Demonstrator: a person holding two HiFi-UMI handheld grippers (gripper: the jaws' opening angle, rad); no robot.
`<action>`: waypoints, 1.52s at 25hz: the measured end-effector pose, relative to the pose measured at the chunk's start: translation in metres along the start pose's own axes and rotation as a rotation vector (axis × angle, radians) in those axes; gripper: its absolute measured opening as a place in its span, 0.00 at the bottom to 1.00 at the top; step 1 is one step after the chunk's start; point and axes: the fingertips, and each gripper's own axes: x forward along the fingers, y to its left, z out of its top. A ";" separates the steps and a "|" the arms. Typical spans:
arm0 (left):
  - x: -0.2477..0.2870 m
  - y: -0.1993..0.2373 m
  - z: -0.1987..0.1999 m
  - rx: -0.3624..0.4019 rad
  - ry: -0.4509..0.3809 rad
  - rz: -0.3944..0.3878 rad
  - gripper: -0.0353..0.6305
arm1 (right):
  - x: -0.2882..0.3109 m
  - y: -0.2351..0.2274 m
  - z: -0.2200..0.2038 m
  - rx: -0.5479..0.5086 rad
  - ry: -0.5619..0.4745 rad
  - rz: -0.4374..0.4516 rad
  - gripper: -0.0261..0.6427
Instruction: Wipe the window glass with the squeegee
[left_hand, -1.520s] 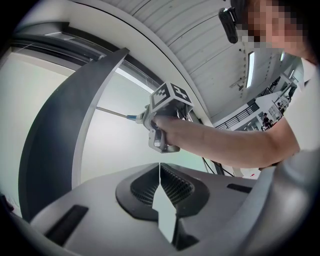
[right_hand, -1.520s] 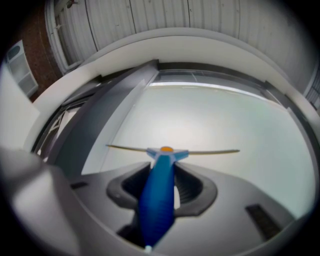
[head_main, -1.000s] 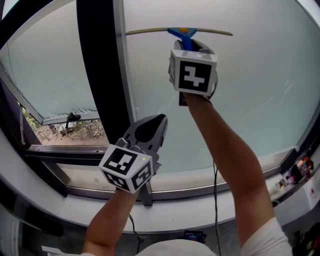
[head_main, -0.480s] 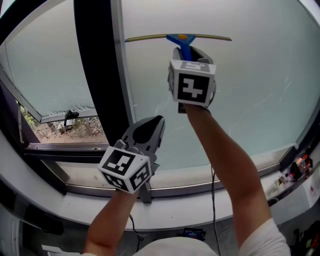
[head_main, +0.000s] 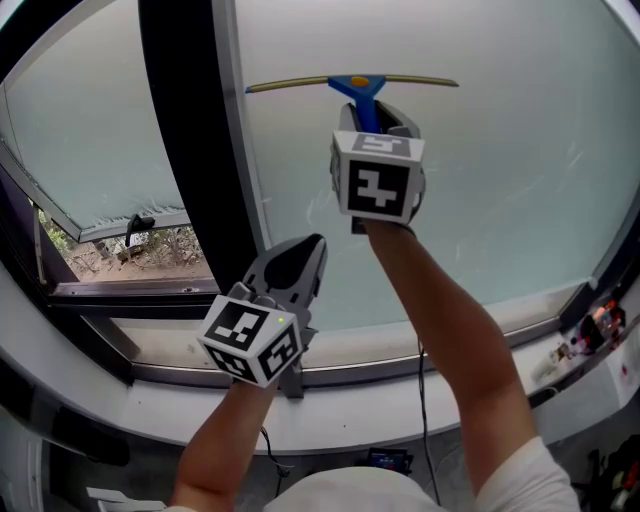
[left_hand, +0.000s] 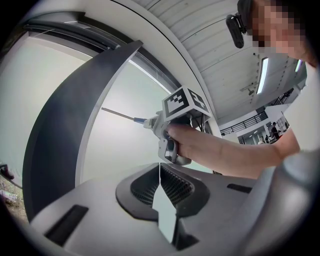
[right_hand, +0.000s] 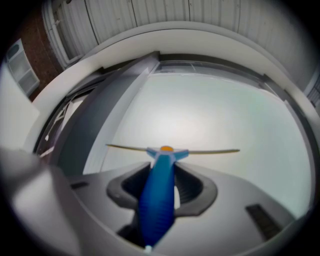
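Right gripper (head_main: 374, 112): jaws clamped on squeegee (head_main: 352, 84) blue handle, blade against window glass (head_main: 500, 170) at 12 o'clock. Left gripper (head_main: 305, 248): jaws together, empty, at 7 o'clock of right.

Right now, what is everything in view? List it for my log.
squeegee: 1, blue handle, yellowish blade, high on the glass
glass: 1 large pane, pale and frosted, straight ahead
post: 1, black, left of the glass
side pane: 1, pale, left of the post, with plants showing below it
sill: 1, white, under the glass
left gripper: 1, grey, shut and empty, low near the sill
right gripper: 1, grey, shut on the squeegee handle
arms: 2, bare, one behind each gripper
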 end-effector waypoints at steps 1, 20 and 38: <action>-0.001 0.000 -0.001 -0.003 0.002 0.000 0.09 | -0.001 0.001 -0.003 0.001 0.005 0.000 0.27; -0.010 0.001 -0.032 -0.051 0.045 0.018 0.09 | -0.018 0.010 -0.058 0.010 0.067 0.003 0.27; -0.014 0.001 -0.064 -0.102 0.088 0.026 0.09 | -0.032 0.019 -0.115 0.026 0.138 0.004 0.27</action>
